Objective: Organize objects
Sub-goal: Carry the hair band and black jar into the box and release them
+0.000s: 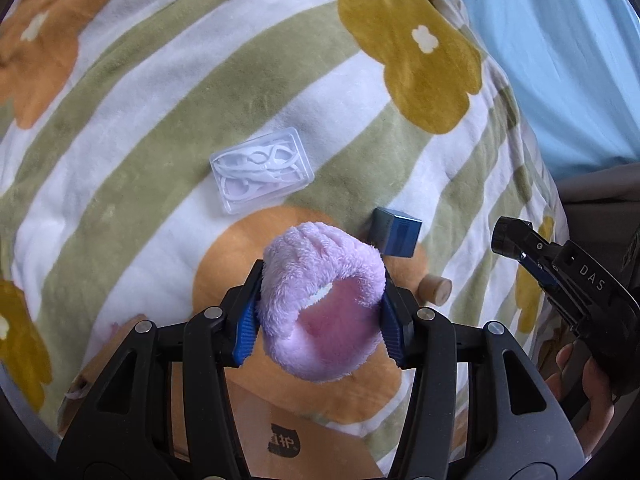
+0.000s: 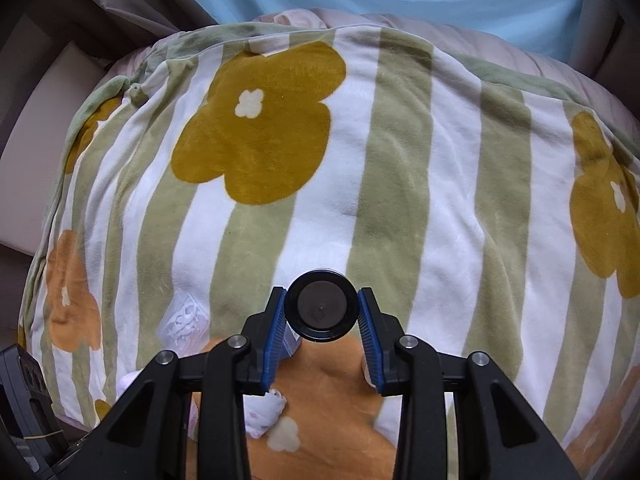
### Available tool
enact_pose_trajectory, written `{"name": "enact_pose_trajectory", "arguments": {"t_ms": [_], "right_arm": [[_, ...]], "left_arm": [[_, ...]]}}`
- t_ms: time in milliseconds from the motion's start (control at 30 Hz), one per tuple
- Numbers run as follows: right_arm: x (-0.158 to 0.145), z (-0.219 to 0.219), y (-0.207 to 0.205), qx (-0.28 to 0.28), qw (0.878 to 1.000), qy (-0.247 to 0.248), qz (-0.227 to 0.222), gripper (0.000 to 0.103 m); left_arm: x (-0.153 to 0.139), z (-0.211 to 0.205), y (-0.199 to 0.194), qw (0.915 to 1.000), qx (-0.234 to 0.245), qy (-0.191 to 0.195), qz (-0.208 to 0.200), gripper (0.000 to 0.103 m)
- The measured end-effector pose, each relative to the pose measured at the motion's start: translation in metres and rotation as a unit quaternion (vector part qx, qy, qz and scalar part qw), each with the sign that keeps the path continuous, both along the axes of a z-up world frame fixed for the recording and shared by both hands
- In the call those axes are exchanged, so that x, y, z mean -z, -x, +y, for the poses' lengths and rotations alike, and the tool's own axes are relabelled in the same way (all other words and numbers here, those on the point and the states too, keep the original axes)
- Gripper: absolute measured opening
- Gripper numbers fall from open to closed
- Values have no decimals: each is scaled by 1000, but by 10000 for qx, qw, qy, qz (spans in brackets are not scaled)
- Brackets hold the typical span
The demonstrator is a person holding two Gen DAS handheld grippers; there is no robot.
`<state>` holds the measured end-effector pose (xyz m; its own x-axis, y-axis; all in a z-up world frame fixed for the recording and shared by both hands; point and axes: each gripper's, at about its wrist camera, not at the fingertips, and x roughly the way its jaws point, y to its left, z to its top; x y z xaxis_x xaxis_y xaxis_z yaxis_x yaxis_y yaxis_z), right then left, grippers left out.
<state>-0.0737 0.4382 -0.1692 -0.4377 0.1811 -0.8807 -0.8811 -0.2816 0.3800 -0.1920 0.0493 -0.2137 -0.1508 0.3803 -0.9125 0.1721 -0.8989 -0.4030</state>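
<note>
Left gripper [image 1: 320, 312]: jaws clamped on lilac plush band [image 1: 320, 304]. Right gripper [image 2: 322, 320]: jaws clamped on black round-capped item [image 2: 322, 306]. Loose on blanket [image 1: 160, 128] ahead of left jaws: clear case [image 1: 262, 170], blue box [image 1: 396, 236], cork [image 1: 436, 290]. Judged: sorting underway, at least three pieces outstanding

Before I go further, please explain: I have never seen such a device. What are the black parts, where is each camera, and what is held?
A person holds two hand-held grippers; no robot arm is present. Each picture comes from a camera on one gripper, looking along its fingers. The left gripper squeezes a fluffy lilac cloth. The right gripper clamps a round black object. On the flowered blanket lie a clear plastic box of white pieces, a small blue box and a small beige cylinder.
</note>
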Motion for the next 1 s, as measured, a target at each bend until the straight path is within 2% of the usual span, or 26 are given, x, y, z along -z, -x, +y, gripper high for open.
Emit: {"name": "enact_pose_trajectory", "arguments": {"t_ms": [133, 467, 1000], "right_arm": [[-19, -19, -7, 167, 9998, -67, 7, 33], [-59, -87, -31, 428, 9989, -167, 9, 33], [-57, -226, -21, 334, 9994, 65, 14, 33]], "left_arm": [[-23, -4, -14, 9995, 238, -18, 183, 47], [-58, -23, -49, 9943, 880, 138, 580, 47], [-60, -71, -141, 9799, 1764, 479, 804, 47]]}}
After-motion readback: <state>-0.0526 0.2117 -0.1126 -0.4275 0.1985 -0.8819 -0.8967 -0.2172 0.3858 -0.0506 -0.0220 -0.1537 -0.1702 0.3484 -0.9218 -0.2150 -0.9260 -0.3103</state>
